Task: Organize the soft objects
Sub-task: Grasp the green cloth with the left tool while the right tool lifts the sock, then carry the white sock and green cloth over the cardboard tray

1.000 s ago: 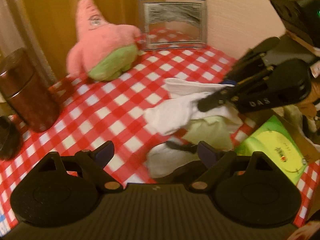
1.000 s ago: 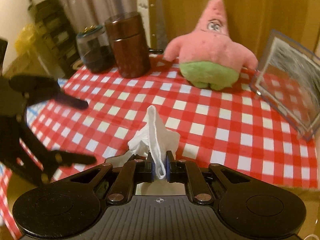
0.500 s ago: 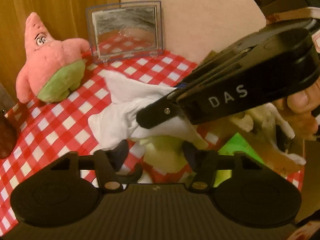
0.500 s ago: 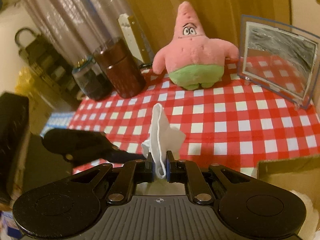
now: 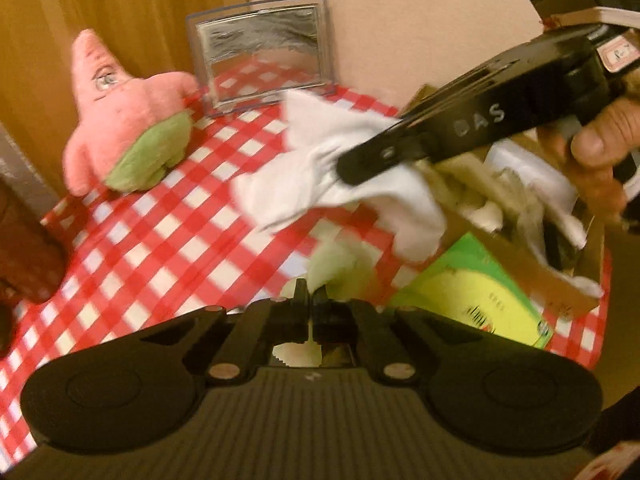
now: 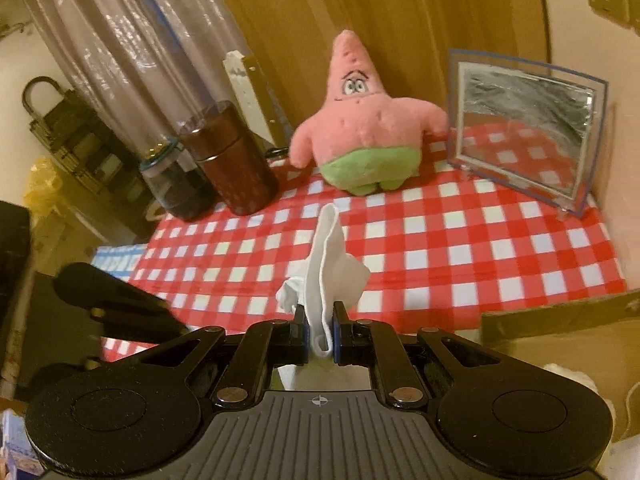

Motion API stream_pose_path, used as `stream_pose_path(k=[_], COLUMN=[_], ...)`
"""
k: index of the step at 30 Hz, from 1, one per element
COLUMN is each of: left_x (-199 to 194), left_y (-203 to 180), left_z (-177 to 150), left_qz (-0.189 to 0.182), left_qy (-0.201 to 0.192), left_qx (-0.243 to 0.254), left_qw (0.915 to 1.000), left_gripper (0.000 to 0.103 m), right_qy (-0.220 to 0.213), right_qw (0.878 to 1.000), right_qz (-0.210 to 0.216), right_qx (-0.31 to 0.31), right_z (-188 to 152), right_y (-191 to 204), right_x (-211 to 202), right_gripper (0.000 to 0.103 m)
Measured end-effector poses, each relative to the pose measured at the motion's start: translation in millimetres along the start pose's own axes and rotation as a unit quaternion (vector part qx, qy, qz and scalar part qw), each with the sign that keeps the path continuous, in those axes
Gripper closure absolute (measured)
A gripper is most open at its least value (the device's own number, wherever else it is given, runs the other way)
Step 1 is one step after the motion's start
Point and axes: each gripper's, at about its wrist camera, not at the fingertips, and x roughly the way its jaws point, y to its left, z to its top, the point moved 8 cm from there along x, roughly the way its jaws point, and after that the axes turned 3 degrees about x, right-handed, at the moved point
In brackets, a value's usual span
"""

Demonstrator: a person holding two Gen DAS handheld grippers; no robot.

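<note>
My right gripper [image 6: 321,334] is shut on a white cloth [image 6: 330,264] and holds it above the red-checked tablecloth [image 6: 460,248]; it also shows in the left wrist view [image 5: 348,168], next to a cardboard box [image 5: 532,268] with several soft items. My left gripper [image 5: 311,314] is shut on a pale green cloth [image 5: 340,264] low over the table. A pink star plush [image 6: 360,128] sits upright at the back, also in the left wrist view [image 5: 124,124].
A clear-framed mirror [image 6: 524,132] stands at the back right. A brown canister [image 6: 232,160] and a dark jar [image 6: 176,184] stand at the back left. A green tissue pack [image 5: 480,300] lies beside the box [image 6: 560,316].
My left gripper has closed on the pale green cloth. My right gripper has lifted the white cloth and carried it toward the box.
</note>
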Motion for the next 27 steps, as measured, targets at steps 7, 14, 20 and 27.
stream_pose_path(k=[7, 14, 20, 27], left_x=[-28.3, -60.0, -87.8, -106.2], left_y=[27.7, 23.0, -5.2, -59.3], left_z=[-11.6, 0.4, 19.0, 48.6], left_qz=[0.029, 0.045, 0.041, 0.024], left_qy=[-0.005, -0.03, -0.061, -0.091], left_qx=[-0.026, -0.044, -0.063, -0.067], left_qw=[0.9993, 0.9976, 0.9953, 0.9933], left_gripper=[0.102, 0.102, 0.102, 0.102], right_qy=[-0.001, -0.025, -0.05, -0.076], right_qw=[1.0, 0.999, 0.997, 0.993], right_qz=[-0.018, -0.026, -0.048, -0.09], right_qx=[0.0, -0.01, -0.017, -0.009], right_z=[-4.3, -1.9, -8.0, -34.2], right_y=[-6.3, 4.7, 8.7, -7.5], right_x=[-0.9, -30.8, -80.5, -147.1], right_gripper=[0.092, 0.092, 0.092, 0.092])
